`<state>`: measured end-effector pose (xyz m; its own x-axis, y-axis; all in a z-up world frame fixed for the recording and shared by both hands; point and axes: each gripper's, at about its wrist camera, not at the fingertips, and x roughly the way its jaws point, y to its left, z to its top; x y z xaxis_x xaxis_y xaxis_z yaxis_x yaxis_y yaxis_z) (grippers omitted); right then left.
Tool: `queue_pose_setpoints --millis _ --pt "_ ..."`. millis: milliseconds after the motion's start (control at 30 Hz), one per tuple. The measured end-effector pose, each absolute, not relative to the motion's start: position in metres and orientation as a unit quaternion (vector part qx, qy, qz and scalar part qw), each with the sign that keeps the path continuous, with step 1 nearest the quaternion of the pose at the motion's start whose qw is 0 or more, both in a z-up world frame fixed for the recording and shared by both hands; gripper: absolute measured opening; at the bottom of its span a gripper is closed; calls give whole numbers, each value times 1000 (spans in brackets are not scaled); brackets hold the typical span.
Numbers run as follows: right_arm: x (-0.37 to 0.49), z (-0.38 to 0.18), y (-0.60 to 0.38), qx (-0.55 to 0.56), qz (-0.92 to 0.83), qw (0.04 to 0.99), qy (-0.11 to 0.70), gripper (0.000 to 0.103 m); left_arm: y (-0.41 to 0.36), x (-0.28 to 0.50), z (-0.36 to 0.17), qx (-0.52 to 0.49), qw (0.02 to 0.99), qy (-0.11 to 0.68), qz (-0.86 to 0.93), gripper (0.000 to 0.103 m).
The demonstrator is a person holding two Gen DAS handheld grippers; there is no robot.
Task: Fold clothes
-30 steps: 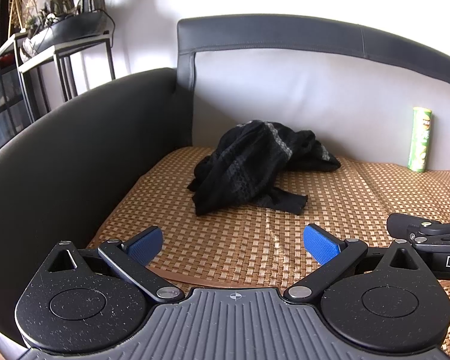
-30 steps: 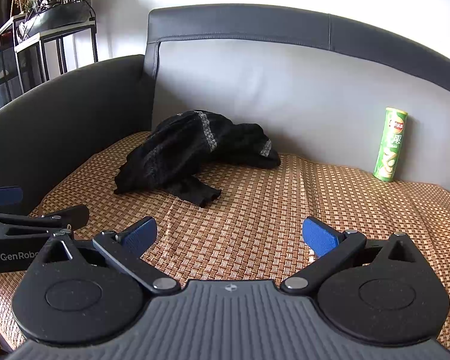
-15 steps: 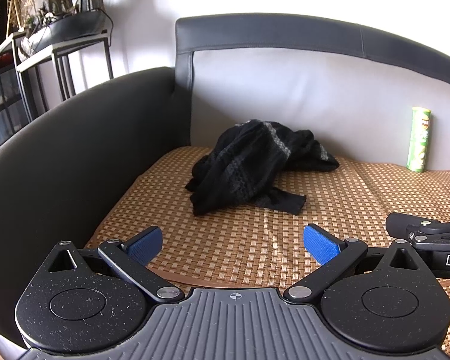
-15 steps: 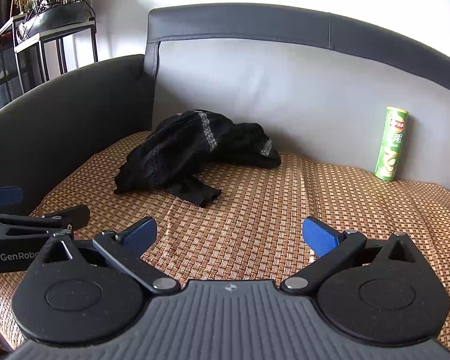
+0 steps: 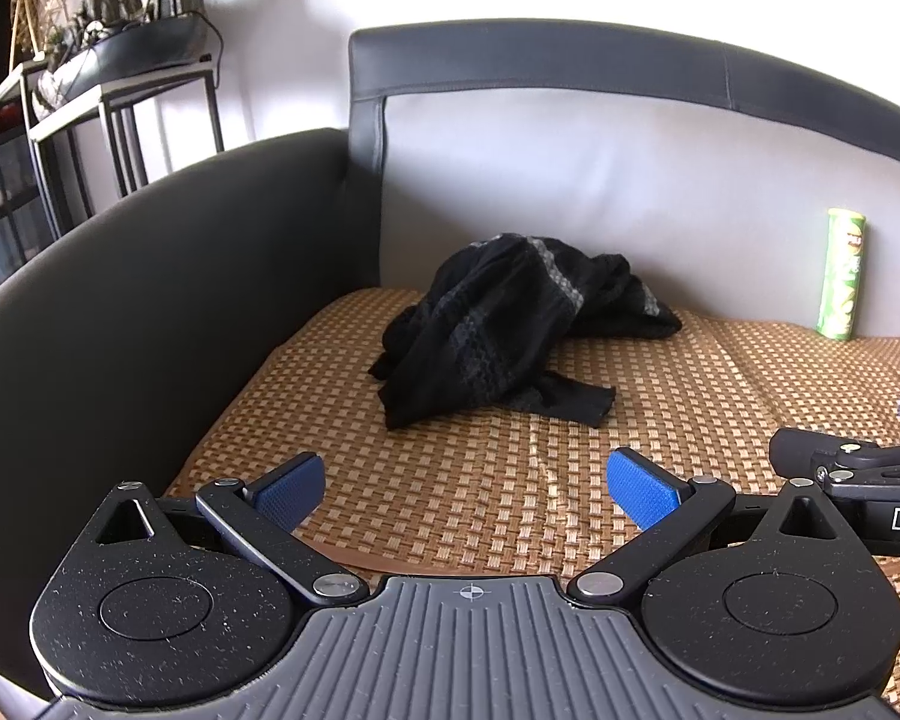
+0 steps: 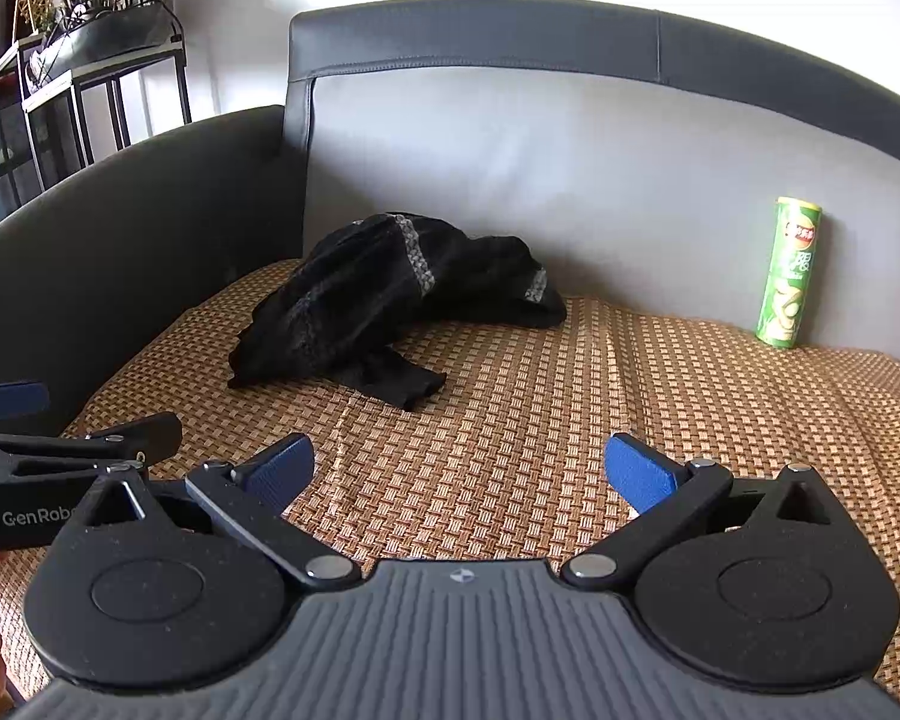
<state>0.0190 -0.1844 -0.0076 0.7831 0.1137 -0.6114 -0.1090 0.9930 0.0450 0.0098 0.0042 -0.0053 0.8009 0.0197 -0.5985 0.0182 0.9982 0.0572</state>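
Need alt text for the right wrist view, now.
A crumpled black garment lies on a sofa's woven mat, ahead of the open right gripper, untouched. A green chip can stands against the backrest; the left gripper shows at the left edge.

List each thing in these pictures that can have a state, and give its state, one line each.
Black garment: crumpled in a heap on the woven mat, not folded.
Left gripper: open, holding nothing, short of the garment.
Right gripper: open, holding nothing, short of the garment.
Green can: upright against the sofa back, lid on.
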Motion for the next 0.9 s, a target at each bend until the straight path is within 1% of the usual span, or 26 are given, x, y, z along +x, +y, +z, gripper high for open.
queue_pose_setpoints --millis 500,667,767,900 --pt "35 -21 -183 3 58 941 332 103 3 31 -21 38 944 326 -8 103" --pt "60 -28 -186 -5 55 945 323 103 7 66 -34 42 942 333 -11 103" --pt "86 -32 -191 -9 54 950 309 103 11 94 -45 37 940 338 -13 103" --pt "128 -47 -200 11 69 954 292 103 9 140 -66 44 936 349 -20 103"
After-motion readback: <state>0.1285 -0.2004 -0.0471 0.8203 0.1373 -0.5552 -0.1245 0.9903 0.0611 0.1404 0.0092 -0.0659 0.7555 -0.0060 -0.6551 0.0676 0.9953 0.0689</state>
